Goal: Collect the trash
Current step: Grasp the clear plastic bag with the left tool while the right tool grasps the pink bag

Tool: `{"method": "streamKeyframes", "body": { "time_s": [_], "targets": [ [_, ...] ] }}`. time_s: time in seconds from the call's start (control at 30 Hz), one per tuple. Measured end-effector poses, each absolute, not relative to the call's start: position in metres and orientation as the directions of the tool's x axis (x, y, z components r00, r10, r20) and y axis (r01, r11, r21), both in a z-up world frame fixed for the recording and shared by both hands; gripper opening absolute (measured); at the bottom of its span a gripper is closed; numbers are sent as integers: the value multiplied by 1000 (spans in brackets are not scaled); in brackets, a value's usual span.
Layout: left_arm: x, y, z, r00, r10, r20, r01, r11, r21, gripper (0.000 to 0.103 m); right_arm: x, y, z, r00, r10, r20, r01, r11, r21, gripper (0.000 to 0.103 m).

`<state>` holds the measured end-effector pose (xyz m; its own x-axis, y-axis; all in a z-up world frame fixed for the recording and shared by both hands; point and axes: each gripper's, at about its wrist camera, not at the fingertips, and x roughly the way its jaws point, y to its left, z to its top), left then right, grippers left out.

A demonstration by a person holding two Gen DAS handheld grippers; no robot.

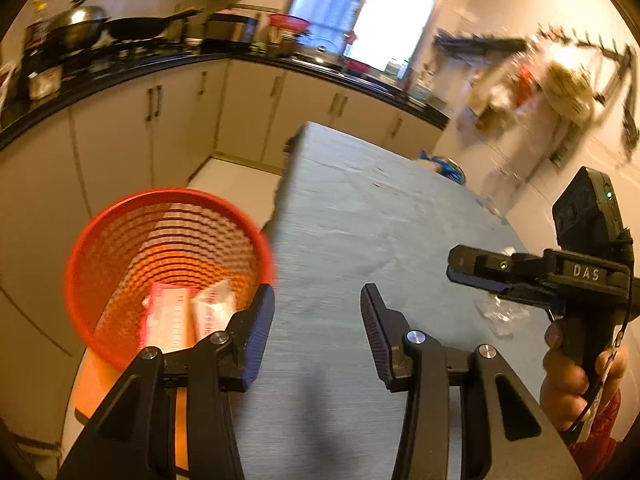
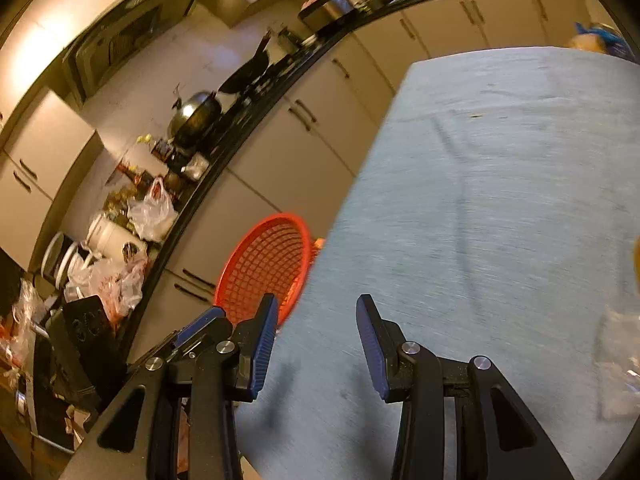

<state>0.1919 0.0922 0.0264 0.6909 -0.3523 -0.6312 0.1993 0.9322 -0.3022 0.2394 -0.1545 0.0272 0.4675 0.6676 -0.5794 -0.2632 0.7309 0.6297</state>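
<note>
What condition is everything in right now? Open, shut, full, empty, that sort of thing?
Left gripper: open, holding nothing.
Right gripper: open, holding nothing.
Red mesh wastebasket: upright beside the table, partly filled.
Pink-and-white packages: lying inside the wastebasket.
Crumpled clear wrapper: on the table, not yet collected.
Table: covered with a blue-grey cloth.
Cabinet doors: shut.

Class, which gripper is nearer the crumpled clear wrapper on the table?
Right. The right gripper hovers just above the clear wrapper; the left gripper is farther off, beside the red basket.
</note>
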Motion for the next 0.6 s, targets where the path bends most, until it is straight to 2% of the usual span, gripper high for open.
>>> {"method": "streamKeyframes", "body": {
  "time_s": [0.27, 0.43, 0.6],
  "targets": [
    [196, -6, 34, 609, -433, -665, 404, 890, -211, 43, 199, -258, 43, 608, 600, -520, -180, 742, 646, 45],
    [200, -77, 32, 541, -479, -692, 542, 827, -149, 43, 174, -329, 44, 701, 509, -499, -86, 755, 650, 53],
    [201, -126, 25, 482, -519, -706, 644, 756, -117, 43, 155, -381, 33, 736, 465, -492, -7, 732, 682, 53]
  ]
}}
